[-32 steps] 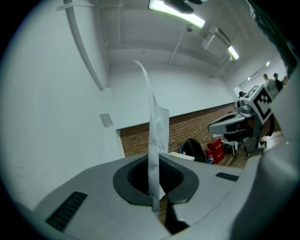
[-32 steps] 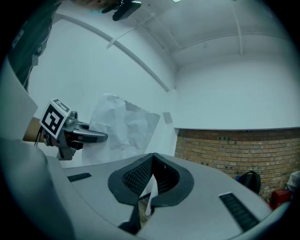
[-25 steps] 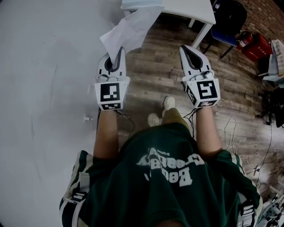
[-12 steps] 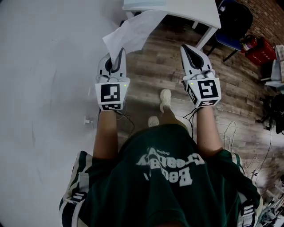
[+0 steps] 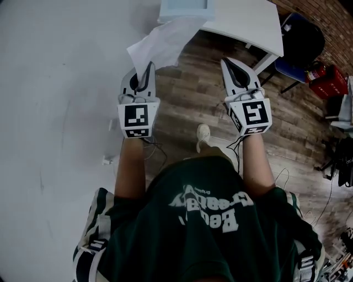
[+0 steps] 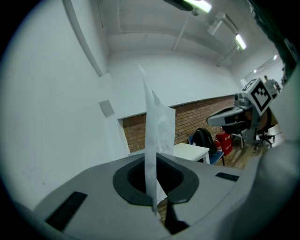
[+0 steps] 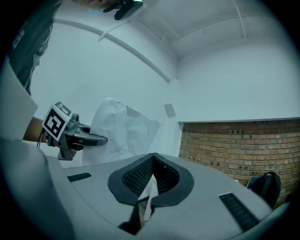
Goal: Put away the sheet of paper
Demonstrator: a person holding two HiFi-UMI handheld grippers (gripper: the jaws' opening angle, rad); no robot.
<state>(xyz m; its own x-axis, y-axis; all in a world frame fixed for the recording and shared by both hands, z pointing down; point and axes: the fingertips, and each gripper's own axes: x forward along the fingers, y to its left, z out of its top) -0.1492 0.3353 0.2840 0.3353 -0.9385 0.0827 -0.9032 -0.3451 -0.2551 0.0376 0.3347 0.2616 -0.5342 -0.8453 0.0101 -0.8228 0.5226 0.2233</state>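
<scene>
The crumpled white sheet of paper (image 5: pixel 162 45) juts out from the left gripper (image 5: pixel 149 69), whose jaws pinch its near edge, just short of the white square table (image 5: pixel 248 22). To the right, the right gripper (image 5: pixel 229 61) has its jaws pressed together, empty, above the brown wooden plank floor (image 5: pixel 187 93).

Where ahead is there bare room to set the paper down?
The white table is bare right of the pale blue tray. The wooden floor before it is open. Crowded: blue chair and red fire extinguisher at its right.
</scene>
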